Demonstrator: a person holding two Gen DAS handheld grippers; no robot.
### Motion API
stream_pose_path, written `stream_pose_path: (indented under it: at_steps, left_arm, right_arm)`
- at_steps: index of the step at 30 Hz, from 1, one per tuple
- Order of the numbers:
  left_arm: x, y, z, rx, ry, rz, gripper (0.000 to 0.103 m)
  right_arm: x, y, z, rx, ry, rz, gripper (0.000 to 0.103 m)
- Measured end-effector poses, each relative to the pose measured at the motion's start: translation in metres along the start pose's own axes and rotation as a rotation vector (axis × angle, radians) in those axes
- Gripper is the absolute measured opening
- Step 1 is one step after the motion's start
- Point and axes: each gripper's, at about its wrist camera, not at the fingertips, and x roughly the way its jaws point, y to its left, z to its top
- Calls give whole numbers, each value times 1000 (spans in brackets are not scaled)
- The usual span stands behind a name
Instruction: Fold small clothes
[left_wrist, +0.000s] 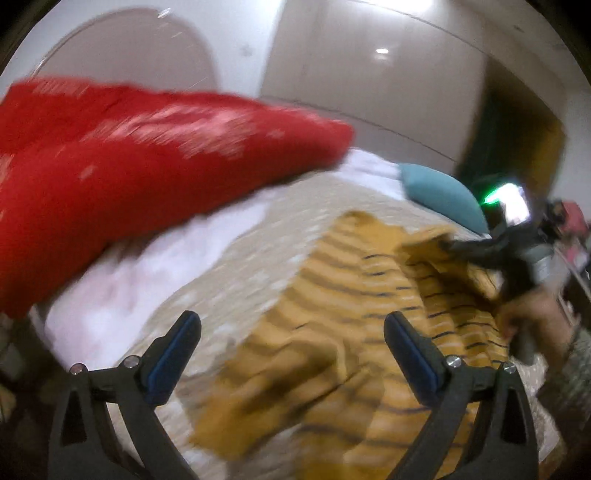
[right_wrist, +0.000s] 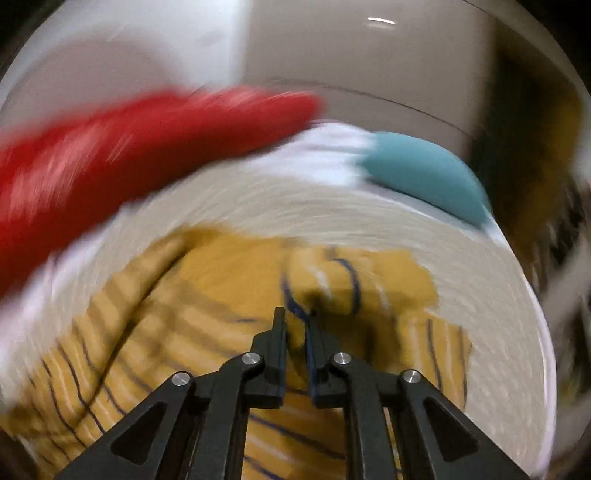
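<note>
Your right gripper (right_wrist: 297, 325) was clamped on a fold of the yellow striped garment (right_wrist: 229, 280). Your left gripper (left_wrist: 291, 350) hung over it, fingers wide apart and empty.

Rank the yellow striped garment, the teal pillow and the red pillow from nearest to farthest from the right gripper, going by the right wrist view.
1. Yellow striped garment: pinched in the right gripper itself.
2. Teal pillow: upper right, at the bed's far edge.
3. Red pillow: upper left. Too close to the teal one to call.
</note>
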Motion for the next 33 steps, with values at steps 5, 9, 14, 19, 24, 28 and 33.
stream_pose_path:
  at_steps: [5, 9, 14, 19, 24, 28, 33]
  left_arm:
    - [-16, 51, -12, -59, 0, 64, 99]
    - [-14, 72, -20, -128, 29, 67, 99]
    - [-11, 83, -29, -216, 85, 85, 99]
    - [-26, 116, -35, -283, 59, 175, 99]
    - [-36, 147, -39, -349, 49, 251, 99]
    - [-51, 162, -42, -374, 23, 288, 99]
    - [-58, 175, -50, -395, 28, 308, 99]
  right_arm:
    - [29, 103, -11, -292, 32, -72, 42]
    - [24, 135, -13, -408, -18, -109, 67]
    - [2, 117, 0, -266, -12, 30, 67]
    - [-50, 100, -9, -73, -3, 297, 67]
    - [-94, 171, -38, -267, -9, 532, 67]
    - [-121, 239, -71, -476, -38, 634, 71]
    - [-106, 294, -100, -679, -93, 417, 46]
